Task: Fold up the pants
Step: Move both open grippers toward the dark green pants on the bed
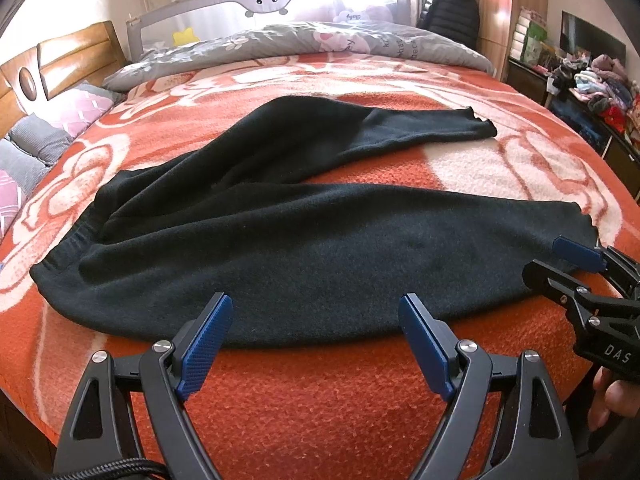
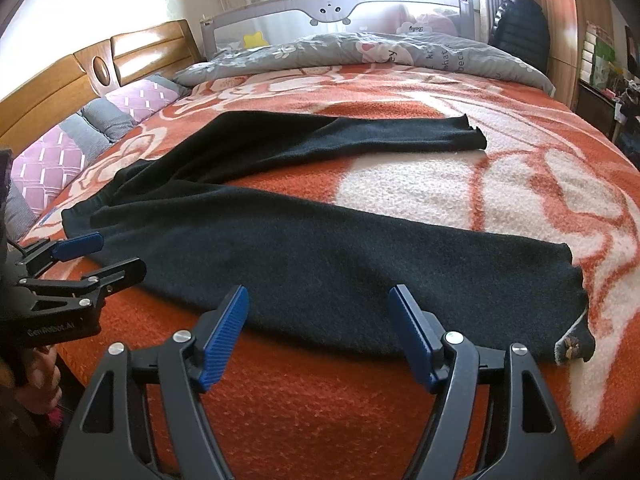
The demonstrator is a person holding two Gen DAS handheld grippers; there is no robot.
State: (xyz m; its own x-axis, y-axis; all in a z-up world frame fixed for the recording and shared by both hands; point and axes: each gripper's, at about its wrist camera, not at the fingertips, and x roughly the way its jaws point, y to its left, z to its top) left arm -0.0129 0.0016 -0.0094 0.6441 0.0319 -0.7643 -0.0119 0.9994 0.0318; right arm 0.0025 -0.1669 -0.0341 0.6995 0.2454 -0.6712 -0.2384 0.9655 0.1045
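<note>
1. Black pants (image 1: 304,240) lie spread on the bed (image 1: 320,400), long axis running left to right, just ahead of me.
2. My left hand-held gripper (image 1: 316,310) gapes empty by the waist end.
3. My right hand-held gripper (image 2: 318,300) gapes empty nearer the cuff (image 2: 576,280).

The pants (image 1: 304,248) are a flat dark black-green all over, apart from a small pale patch with tiny brownish flowers at one hem (image 2: 568,350). Under them the blanket (image 1: 320,400) is bright orange-red with big cream flower shapes outlined in orange. Beyond it the duvet (image 1: 288,40) is grey, printed with white and pink figures and some lettering. The pillows (image 2: 52,160) show lilac panels with a white diamond grid beside plain grey ones. The headboard (image 2: 60,84) is honey-coloured wood. The bed rail (image 2: 332,12) is grey with a little cartoon face. Both grippers are black with blue ribbed pads (image 1: 208,344).
</note>
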